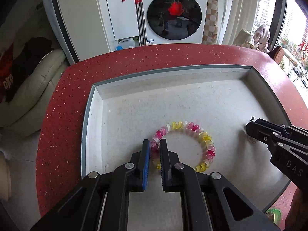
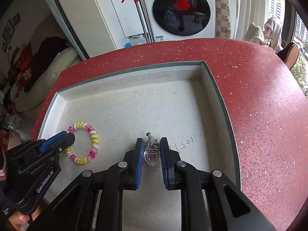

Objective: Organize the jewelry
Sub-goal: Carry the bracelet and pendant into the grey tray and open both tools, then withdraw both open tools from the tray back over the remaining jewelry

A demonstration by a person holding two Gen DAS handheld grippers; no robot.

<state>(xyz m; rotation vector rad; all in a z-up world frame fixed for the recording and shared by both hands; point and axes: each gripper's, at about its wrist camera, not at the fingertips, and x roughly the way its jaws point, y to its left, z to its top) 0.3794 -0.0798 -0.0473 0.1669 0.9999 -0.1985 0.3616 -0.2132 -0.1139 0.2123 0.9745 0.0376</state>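
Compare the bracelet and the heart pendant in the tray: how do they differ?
The bracelet is a wide open ring of pink, yellow and white beads; the pendant is small, silver, with a purple heart stone. The left gripper pinches the bracelet; the right gripper pinches the pendant. Both are over the white tray.

The bracelet [image 2: 83, 143] lies left of the pendant [image 2: 152, 154], both in the tray [image 2: 134, 73].

1. Red speckled round table [image 1: 134, 61].
2. White front-loading washing machine [image 1: 173, 13] behind it, dark round door.
3. Red-handled mop [image 1: 139, 9] leaning beside the machine.
4. Cream sofa [image 1: 32, 88], left.
5. Daylit window [image 1: 294, 28], right.
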